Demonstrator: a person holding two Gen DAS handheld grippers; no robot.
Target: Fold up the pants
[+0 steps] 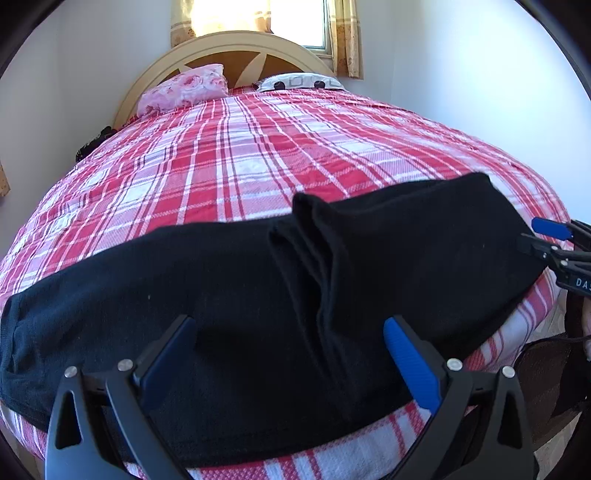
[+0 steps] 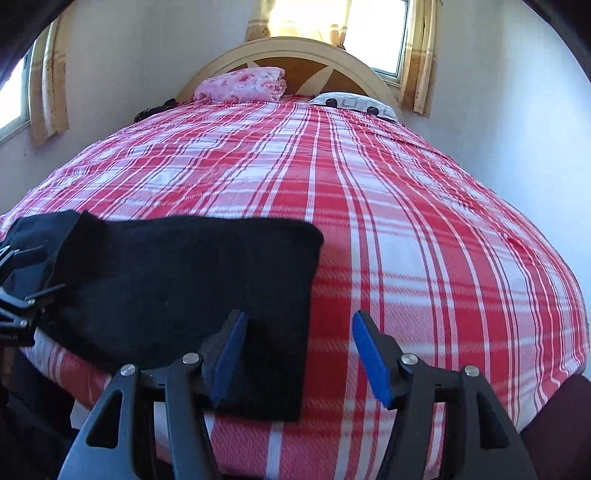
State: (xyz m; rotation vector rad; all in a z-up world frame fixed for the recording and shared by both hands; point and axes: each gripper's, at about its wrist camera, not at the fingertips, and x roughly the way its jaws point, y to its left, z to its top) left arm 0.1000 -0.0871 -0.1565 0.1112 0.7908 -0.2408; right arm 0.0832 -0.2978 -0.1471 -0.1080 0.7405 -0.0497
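Note:
Black pants (image 1: 229,295) lie flat across the near edge of a bed with a red and white plaid cover (image 1: 258,158). A raised fold runs through their middle. My left gripper (image 1: 290,341) is open just above the cloth near its front edge, holding nothing. In the right wrist view the pants' right end (image 2: 177,280) lies left of centre. My right gripper (image 2: 299,338) is open over that end's right edge, one finger above the cloth, one above the cover. The right gripper also shows at the far right in the left wrist view (image 1: 550,240).
A pink flowered pillow (image 1: 184,88) and a white patterned pillow (image 1: 299,83) lie by the headboard (image 1: 236,48). A bright window with curtains (image 1: 258,18) is behind it. White walls stand on both sides. A dark item (image 1: 92,144) lies at the bed's far left.

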